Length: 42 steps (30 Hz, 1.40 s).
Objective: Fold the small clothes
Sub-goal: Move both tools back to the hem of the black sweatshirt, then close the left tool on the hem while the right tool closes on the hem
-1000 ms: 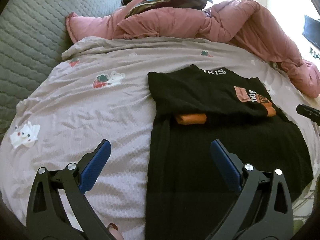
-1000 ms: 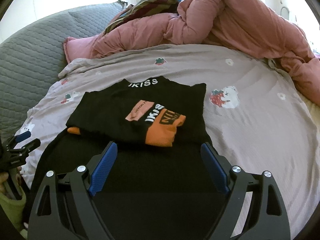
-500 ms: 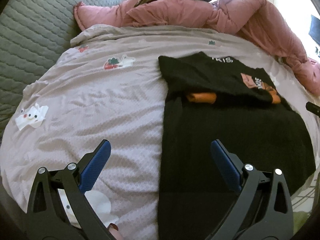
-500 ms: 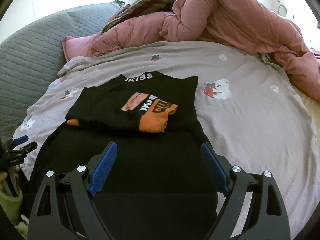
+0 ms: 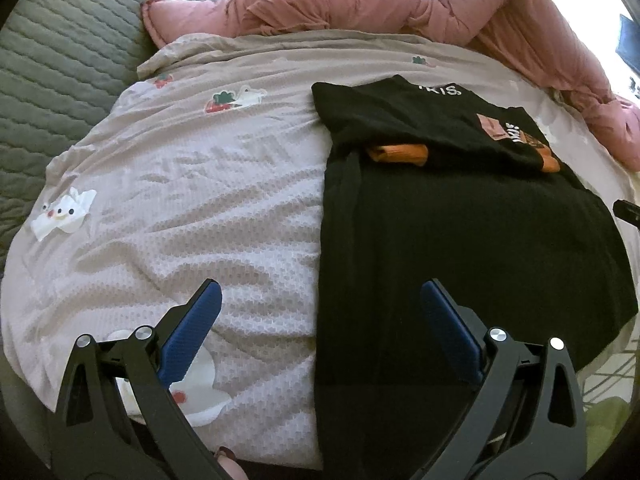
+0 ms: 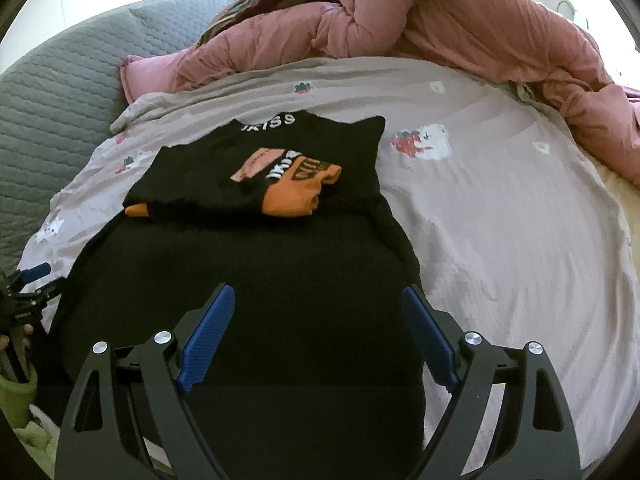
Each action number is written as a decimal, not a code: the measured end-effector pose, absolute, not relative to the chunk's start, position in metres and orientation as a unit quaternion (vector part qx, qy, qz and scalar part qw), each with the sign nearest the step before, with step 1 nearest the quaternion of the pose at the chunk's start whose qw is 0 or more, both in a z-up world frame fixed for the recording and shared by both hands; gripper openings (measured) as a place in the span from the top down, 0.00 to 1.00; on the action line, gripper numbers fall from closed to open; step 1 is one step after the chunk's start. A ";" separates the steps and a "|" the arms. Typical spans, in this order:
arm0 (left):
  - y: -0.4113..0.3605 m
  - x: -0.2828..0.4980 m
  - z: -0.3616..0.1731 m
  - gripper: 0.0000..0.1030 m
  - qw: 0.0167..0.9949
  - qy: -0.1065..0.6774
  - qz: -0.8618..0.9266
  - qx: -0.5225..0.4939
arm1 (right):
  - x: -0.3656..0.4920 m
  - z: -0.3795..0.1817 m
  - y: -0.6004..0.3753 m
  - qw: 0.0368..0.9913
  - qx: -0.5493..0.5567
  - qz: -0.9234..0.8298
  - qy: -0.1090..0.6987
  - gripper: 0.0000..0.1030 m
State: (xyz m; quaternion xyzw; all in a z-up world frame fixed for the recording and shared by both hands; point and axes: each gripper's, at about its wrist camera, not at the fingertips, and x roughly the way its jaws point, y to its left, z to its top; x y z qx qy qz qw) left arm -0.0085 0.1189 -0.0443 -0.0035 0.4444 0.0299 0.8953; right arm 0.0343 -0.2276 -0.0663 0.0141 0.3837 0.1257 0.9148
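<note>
A black shirt [image 6: 256, 280] lies flat on a bed [image 6: 500, 220] covered by a pale mauve sheet, its top part folded down so the orange cuffs (one on each side) show. The right tool [image 6: 318, 332] hovers over the shirt's near hem, fingers spread wide, gripping nothing. The left tool [image 5: 320, 320] straddles the shirt's left edge, equally wide and empty. A pink quilt [image 5: 400, 4] is bunched behind.

A black top [image 6: 248, 280] with orange cuffs lies flat, sleeves folded across its chest
</note>
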 end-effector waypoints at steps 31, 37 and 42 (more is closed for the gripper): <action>0.134 -0.038 -0.063 0.45 0.876 0.475 -0.020 -0.082 | 0.010 -0.085 -0.235 0.897 -0.001 0.144 0.418 0.18; 0.132 -0.039 -0.066 0.75 0.870 0.483 -0.039 -0.087 | 0.009 -0.086 -0.241 0.897 0.006 0.139 0.419 0.18; 0.133 -0.036 -0.071 0.71 0.865 0.490 -0.041 -0.097 | 0.009 -0.086 -0.241 0.896 0.005 0.141 0.420 0.18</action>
